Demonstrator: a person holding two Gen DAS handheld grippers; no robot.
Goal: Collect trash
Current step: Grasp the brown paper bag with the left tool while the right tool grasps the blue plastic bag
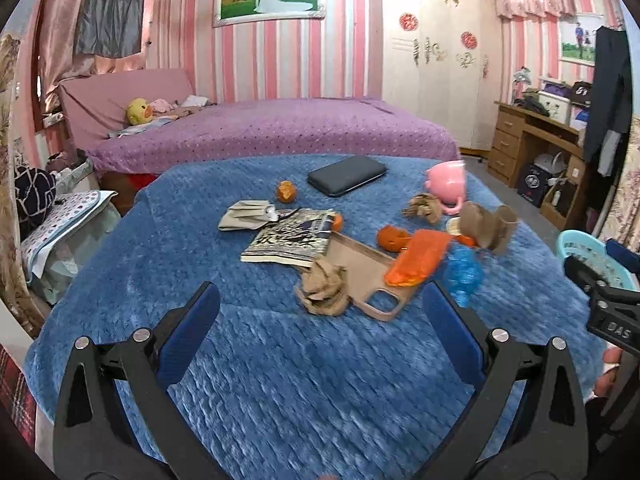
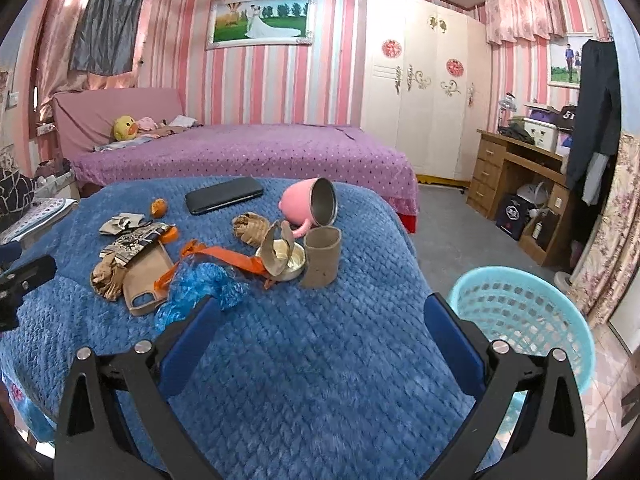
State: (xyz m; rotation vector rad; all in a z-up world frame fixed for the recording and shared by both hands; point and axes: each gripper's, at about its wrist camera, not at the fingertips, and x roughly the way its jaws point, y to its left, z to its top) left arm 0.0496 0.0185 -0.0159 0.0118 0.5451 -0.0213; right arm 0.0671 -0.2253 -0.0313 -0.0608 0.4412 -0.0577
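Blue padded fingers of the left claw (image 1: 320,308) stand wide apart and empty above the blue blanket (image 1: 280,380), and the right claw (image 2: 320,316) hangs just as wide and empty over the same surface. Ahead of the left one, nearest, lies a crumpled brown paper wad (image 1: 323,292), touching a tan phone case (image 1: 362,280). Beyond are an orange wrapper (image 1: 418,256), a crinkled blue plastic bag (image 2: 200,284), a cardboard tube (image 2: 322,256) standing upright and orange peel (image 1: 286,191). All of it looks light and soft; the wad should crush easily, so pinching across its middle seems safest, while the film bag may slip and trail. A light-blue basket (image 2: 520,312) waits on the floor just beside the bed, to the right. Motion blurs the tube and the pink mug (image 2: 310,204) in the left view, and the book (image 1: 290,238) hides part of the peel; what the small tin (image 2: 286,262) holds is unclear
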